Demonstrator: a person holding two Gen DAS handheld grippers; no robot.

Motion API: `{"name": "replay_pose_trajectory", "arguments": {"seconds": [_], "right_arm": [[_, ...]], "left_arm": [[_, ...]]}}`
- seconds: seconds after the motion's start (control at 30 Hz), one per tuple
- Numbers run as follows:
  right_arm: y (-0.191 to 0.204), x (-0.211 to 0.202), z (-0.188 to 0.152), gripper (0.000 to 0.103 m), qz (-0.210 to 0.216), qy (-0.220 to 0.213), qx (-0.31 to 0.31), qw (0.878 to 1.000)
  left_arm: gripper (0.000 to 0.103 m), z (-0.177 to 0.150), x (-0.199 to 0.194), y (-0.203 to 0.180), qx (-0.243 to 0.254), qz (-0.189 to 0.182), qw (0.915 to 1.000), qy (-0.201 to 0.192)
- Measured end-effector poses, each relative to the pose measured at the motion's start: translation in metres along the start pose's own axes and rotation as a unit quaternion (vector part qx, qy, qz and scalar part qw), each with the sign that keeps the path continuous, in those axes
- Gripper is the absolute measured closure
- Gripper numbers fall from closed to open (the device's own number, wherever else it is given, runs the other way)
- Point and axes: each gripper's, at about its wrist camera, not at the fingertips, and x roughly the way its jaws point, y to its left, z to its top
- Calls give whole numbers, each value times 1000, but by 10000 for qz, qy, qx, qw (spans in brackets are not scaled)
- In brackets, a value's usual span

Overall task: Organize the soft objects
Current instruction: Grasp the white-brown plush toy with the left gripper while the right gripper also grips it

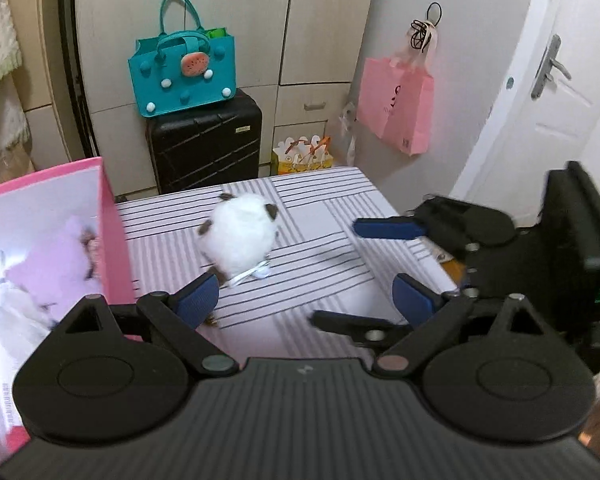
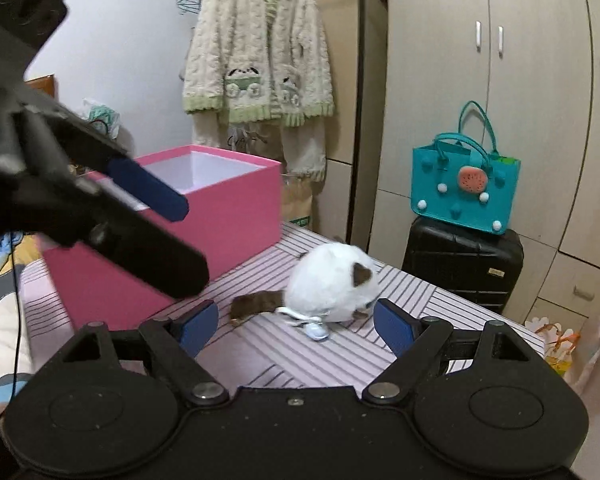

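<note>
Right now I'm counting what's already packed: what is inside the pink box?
In the left wrist view, the pink box holds a lilac plush with something white below it. The gripper body covers the box's near corner, so any more cannot be seen.

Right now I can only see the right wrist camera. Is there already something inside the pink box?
Observer: Yes. The left wrist view looks down into the pink box, and a purple plush toy lies inside.
Operator: Is my left gripper grabbing the kitty?
Observer: No. The left gripper is open with only table between its fingers. The white plush cat lies just ahead, nearer the finger on the box side.
Operator: What's past the table on the far right?
Observer: A pink paper bag hangs on the wall there, next to a white door.
</note>
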Motion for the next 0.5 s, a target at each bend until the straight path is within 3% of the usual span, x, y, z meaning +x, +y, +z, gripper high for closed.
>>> {"name": "replay_pose_trajectory", "arguments": {"seconds": [0.13,0.37,0.43,0.5], "right_arm": [[-11,19,-2,15,-139,3,-202,9997],[-37,64,-1,15,301,274,189,9990],[-44,75,-1,15,360,282,346,9984],[-50,86,-2,15,408,328,496,9974]], "left_arm": [[9,10,24,-7,-147,238,9996,-91],[12,24,73,14,-883,913,9916,-247],[20,25,86,19,-999,1050,9892,-222],[22,26,98,26,-1123,1188,9864,-189]]}}
